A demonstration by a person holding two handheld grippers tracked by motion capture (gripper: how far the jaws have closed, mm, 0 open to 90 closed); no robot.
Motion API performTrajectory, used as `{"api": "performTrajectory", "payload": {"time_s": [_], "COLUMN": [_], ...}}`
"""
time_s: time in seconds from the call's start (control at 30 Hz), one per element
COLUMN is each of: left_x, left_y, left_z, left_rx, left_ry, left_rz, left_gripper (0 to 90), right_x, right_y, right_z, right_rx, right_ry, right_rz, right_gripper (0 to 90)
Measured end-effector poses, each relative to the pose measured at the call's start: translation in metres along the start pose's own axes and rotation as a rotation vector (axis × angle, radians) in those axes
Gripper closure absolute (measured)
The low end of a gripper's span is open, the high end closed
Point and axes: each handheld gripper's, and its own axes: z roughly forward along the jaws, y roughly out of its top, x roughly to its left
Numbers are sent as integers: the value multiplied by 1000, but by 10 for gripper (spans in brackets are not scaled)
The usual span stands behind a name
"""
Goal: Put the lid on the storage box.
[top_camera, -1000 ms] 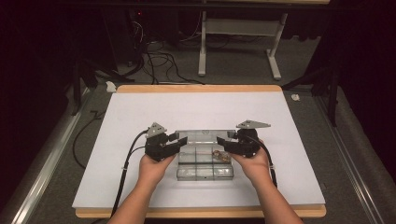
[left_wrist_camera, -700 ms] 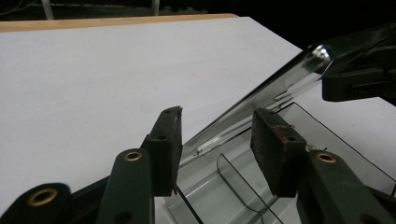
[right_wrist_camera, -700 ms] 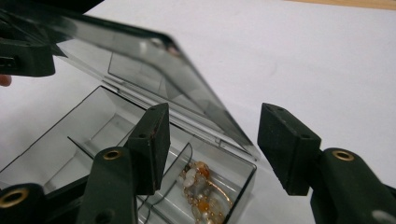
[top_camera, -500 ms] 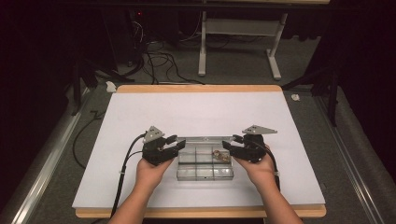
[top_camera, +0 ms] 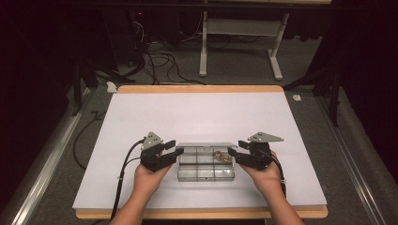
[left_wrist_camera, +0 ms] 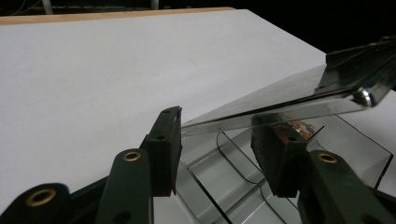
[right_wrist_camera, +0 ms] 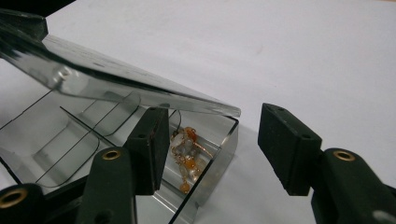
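The clear plastic box (top_camera: 205,163) sits near the table's (top_camera: 197,112) front edge, midway along it, its hinged lid (top_camera: 205,145) tilted partly up over divided compartments. One end compartment holds a beaded bracelet (right_wrist_camera: 187,154) of orange and pale stones. The left gripper (top_camera: 170,152) and right gripper (top_camera: 238,153) flank the box ends, both released, jaws gaping around the lid's edges and clamping nothing. To work the lid well, both sides should probably move evenly, so the light box doesn't skid.
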Motion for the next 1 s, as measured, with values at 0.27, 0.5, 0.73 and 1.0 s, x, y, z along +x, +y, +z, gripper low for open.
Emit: {"api": "performTrajectory", "payload": {"time_s": [0.27,0.5,0.73,1.0], "left_x": [-1,-3,-5,-6], "left_y": [-8,-14,-21,-30], "left_z": [-4,-5,-6,-10], "left_rx": [12,26,35,35], "left_ry": [7,15,17,25], "left_rz": [26,53,65,70], "left_gripper": [535,536,537,538], "right_x": [2,7,12,15], "right_y": [-8,-15,-22,-32], "right_z": [-9,-13,-18,-23], "right_rx": [-13,-21,-32,-40], "right_ry": [-6,-15,-31,-42], "right_rz": [-17,-25,-53,-50], "right_gripper": [443,442,441,440]}}
